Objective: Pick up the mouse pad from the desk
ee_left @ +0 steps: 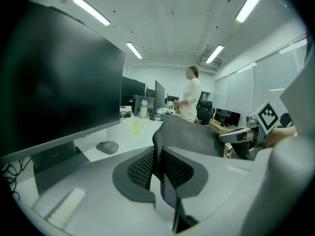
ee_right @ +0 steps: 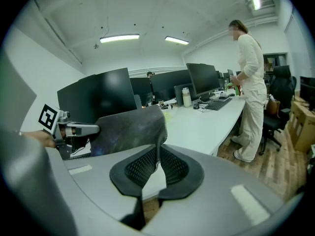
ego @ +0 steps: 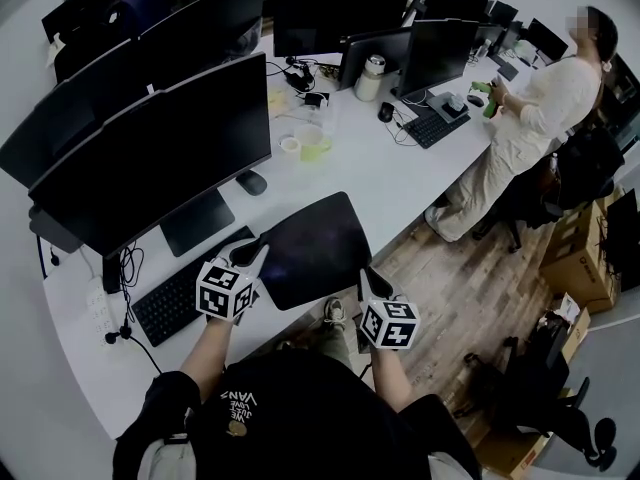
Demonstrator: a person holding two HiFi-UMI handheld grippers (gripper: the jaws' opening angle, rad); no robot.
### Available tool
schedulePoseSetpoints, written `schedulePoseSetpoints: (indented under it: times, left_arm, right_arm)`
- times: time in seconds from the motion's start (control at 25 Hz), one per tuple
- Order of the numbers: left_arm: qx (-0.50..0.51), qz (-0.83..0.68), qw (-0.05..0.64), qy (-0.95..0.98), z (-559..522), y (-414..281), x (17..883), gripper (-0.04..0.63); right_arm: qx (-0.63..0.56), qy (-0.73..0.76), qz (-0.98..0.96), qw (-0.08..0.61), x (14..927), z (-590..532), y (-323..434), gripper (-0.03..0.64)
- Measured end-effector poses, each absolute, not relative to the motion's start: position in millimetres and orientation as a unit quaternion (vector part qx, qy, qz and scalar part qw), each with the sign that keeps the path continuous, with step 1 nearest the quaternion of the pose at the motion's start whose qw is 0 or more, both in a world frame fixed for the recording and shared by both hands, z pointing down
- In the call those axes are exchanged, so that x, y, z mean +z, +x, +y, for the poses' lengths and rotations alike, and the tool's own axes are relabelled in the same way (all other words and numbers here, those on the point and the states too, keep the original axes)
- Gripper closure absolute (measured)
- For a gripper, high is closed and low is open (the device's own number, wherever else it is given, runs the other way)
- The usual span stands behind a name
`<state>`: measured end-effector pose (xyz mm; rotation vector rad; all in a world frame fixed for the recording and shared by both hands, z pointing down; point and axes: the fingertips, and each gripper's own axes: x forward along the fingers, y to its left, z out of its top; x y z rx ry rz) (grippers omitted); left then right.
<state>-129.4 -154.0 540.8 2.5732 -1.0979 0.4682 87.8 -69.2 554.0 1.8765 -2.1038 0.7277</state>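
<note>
The dark mouse pad (ego: 312, 248) hangs tilted above the white desk (ego: 400, 183), its far edge raised. My left gripper (ego: 257, 253) is shut on its near left corner, and my right gripper (ego: 366, 277) is shut on its near right corner. In the left gripper view the jaws (ee_left: 158, 167) pinch the pad's thin edge, and the pad (ee_left: 194, 137) curves away toward the right gripper (ee_left: 244, 134). In the right gripper view the jaws (ee_right: 158, 164) clamp the pad (ee_right: 125, 129), with the left gripper (ee_right: 74, 131) at its other end.
A row of black monitors (ego: 160, 158) stands along the desk's left. A black keyboard (ego: 180, 296) lies under the left gripper, and a grey mouse (ego: 252, 182) beyond it. A yellow-green cup (ego: 315, 144) sits farther back. A person in white (ego: 530, 118) stands at the desk's right end.
</note>
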Motion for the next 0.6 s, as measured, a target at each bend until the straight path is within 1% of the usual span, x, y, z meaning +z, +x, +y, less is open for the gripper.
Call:
schedulePoseSetpoints:
  times: [0.6]
  left_arm:
    - [0.163,-0.381,0.153,0.897,-160.8,-123.2,540.2,0.554]
  right_arm:
    - [0.252,0.643,-0.714,0.115,553.9,-75.3,94.3,0.584]
